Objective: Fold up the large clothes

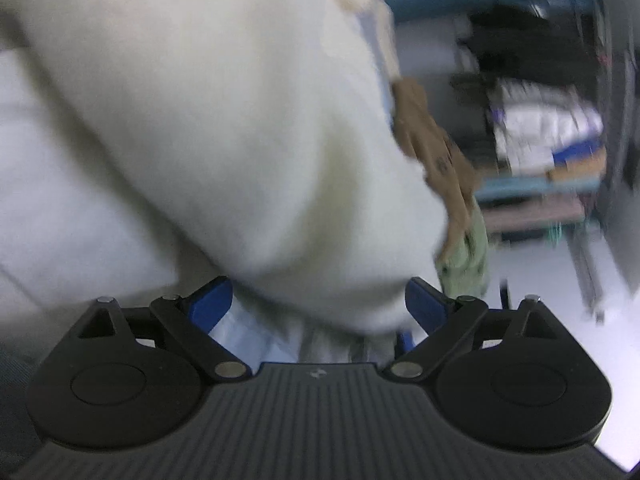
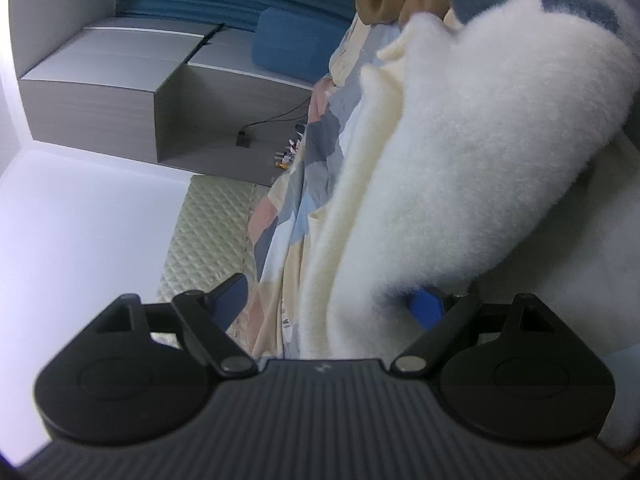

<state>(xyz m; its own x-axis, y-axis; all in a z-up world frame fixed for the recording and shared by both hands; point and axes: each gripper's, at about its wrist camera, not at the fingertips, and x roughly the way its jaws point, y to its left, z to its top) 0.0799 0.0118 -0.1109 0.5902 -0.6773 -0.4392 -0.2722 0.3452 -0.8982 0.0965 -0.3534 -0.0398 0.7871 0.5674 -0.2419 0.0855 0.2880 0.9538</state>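
A large fluffy white garment [image 1: 224, 128] fills most of the left wrist view and drapes over my left gripper [image 1: 320, 300]. Its blue fingers [image 1: 212, 300] stand wide apart with the fleece bulging between them. The view is blurred. In the right wrist view the same white fleece garment [image 2: 480, 152] hangs in a thick roll in front of my right gripper [image 2: 332, 300]. Its blue fingers [image 2: 426, 306] are also spread wide, and the fleece lies between them. The fingertips of both grippers are hidden by fabric.
A patchwork quilt [image 2: 296, 200] covers the bed beside a quilted mattress [image 2: 208, 232]. A brown garment [image 1: 436, 152] and a green cloth [image 1: 468, 256] hang at the right. Grey cabinets [image 2: 120, 92] stand behind, with cluttered shelves [image 1: 548, 136] and a blue cushion [image 2: 296, 44].
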